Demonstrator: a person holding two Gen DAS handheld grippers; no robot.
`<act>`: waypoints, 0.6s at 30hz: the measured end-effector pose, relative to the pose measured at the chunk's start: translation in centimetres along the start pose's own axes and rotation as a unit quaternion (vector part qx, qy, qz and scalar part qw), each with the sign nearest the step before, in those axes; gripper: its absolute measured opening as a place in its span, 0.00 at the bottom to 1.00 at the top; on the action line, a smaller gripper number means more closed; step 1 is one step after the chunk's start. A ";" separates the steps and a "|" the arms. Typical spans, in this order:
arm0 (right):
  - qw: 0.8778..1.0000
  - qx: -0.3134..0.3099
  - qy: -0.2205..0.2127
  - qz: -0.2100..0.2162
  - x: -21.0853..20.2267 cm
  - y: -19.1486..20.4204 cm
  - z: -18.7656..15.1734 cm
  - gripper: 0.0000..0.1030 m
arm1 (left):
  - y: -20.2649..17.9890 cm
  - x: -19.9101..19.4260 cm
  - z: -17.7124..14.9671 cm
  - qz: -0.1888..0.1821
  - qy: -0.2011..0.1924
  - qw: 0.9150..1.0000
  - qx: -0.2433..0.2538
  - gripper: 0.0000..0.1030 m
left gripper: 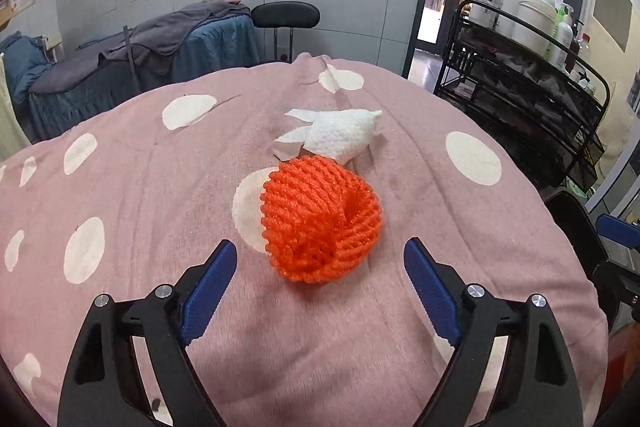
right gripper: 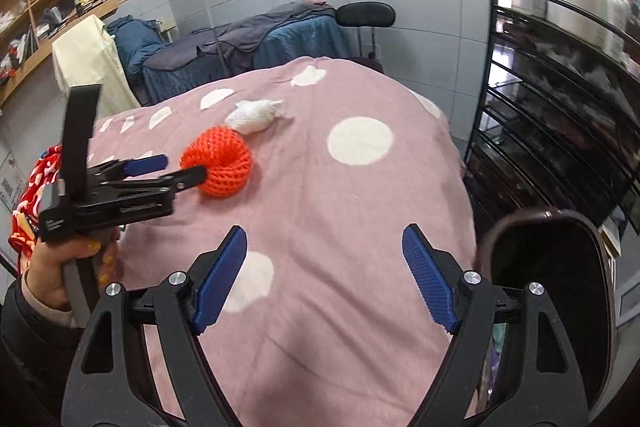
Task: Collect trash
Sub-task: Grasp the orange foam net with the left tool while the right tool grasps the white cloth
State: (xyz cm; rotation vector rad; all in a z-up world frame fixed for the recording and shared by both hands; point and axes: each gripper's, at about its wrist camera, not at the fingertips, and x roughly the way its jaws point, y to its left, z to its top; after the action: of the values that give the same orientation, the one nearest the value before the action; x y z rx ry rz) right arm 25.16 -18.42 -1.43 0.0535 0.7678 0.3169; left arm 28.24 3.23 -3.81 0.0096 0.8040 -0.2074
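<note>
Left tool [left gripper: 320, 259] spread, red net [left gripper: 320, 219] just ahead between its tips: ease forward, pinch the middle; right tool [right gripper: 324, 247] spread, empty.

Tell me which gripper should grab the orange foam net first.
Left. The left gripper is open and lined up just short of the orange foam net. The right gripper is open over bare pink blanket, farther from it.

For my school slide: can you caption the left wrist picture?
Open left hand-held gripper nears an orange foam net on a pink spotted blanket.
</note>
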 end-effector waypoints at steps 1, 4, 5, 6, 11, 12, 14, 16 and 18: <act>1.000 -0.004 0.002 0.002 0.6 0.4 0.5 0.77 | 0.1 0.5 0.3 -0.005 0.005 1.000 -0.002 0.77; 1.000 -0.014 0.006 0.005 2.0 1.4 1.8 0.77 | 0.7 1.8 1.0 -0.018 0.015 1.000 -0.011 0.57; 1.000 -0.019 0.007 0.005 2.5 1.7 2.2 0.77 | 0.8 2.0 1.0 -0.023 0.017 1.000 -0.013 0.41; 1.000 -0.024 0.008 0.005 3.1 2.0 2.6 0.77 | 0.9 2.1 1.0 -0.029 0.018 0.999 -0.014 0.29; 0.999 -0.029 0.019 0.013 5.9 3.3 4.4 0.77 | 0.7 0.3 0.2 -0.010 -0.007 1.000 0.018 0.18; 0.999 -0.030 0.020 0.015 6.5 3.7 4.9 0.77 | 0.8 -0.5 0.2 0.005 -0.021 0.999 0.025 0.18; 0.999 -0.034 0.021 0.017 7.3 4.3 5.7 0.77 | 1.4 -2.3 0.4 0.033 -0.050 0.998 0.030 0.18; 0.999 -0.037 0.024 0.021 8.7 5.1 6.5 0.77 | 2.7 -3.9 0.7 0.047 -0.072 0.996 0.016 0.18; 0.999 -0.038 0.030 0.024 10.0 5.8 7.2 0.77 | 4.1 -4.5 0.7 0.052 -0.084 0.995 -0.004 0.18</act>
State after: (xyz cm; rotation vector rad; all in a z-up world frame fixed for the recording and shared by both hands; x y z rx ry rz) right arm 35.33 -9.43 -2.00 -0.0102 0.8139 0.3943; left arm 26.44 8.04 -0.36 0.0269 0.6349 -0.1041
